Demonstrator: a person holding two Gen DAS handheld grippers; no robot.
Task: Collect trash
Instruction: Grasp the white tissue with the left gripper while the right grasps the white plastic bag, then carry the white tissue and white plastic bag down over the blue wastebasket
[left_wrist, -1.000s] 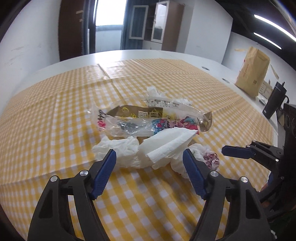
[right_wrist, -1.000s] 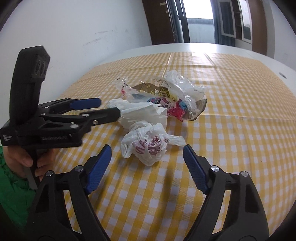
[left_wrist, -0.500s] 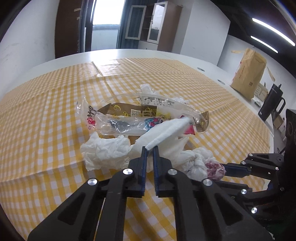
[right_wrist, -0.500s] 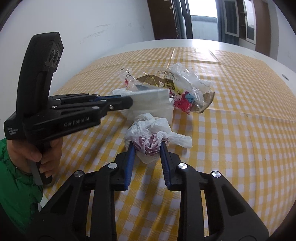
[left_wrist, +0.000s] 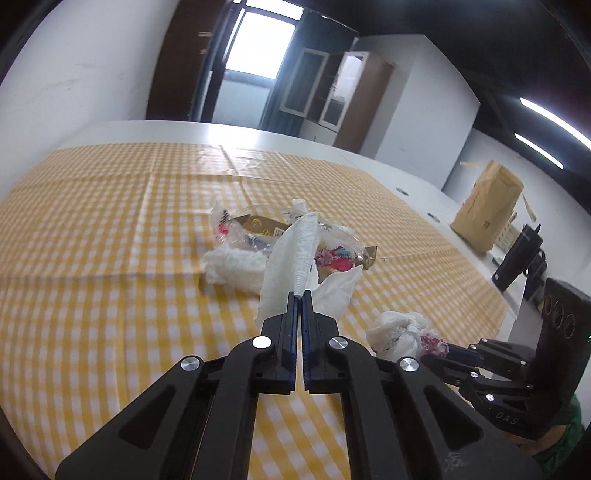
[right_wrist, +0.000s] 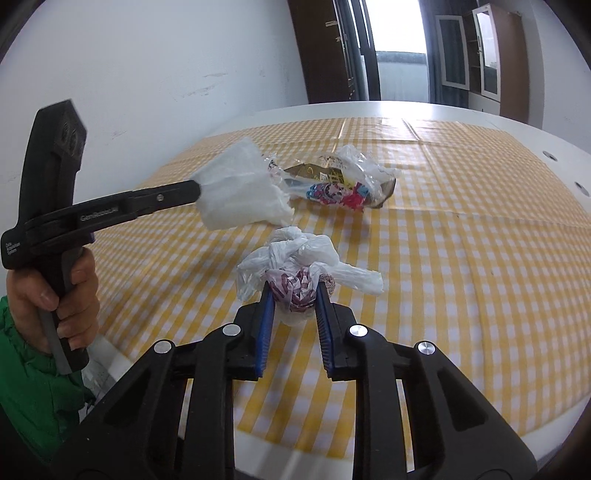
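My left gripper (left_wrist: 299, 295) is shut on a white paper towel (left_wrist: 291, 254), which hangs lifted off the yellow checked tablecloth (left_wrist: 92, 258). In the right wrist view the same left gripper (right_wrist: 195, 190) holds the paper towel (right_wrist: 240, 192) in the air at the left. My right gripper (right_wrist: 293, 291) has its jaws closing, the blue pads pressing on a knotted white plastic bag (right_wrist: 295, 258) with red-patterned contents. Behind lie a clear plastic wrapper (right_wrist: 340, 184) with colourful scraps and a crumpled tissue (left_wrist: 232, 266).
A brown paper bag (left_wrist: 487, 206) and a black mug (left_wrist: 517, 258) stand on the white table at the far right. A hand (right_wrist: 70, 295) in a green sleeve (right_wrist: 37, 387) holds the left gripper's handle. The table's near edge runs below the right gripper.
Both grippers went from wide open to closed, the left on the paper towel, the right on the knotted bag. Both then drew back from the trash pile with their loads.
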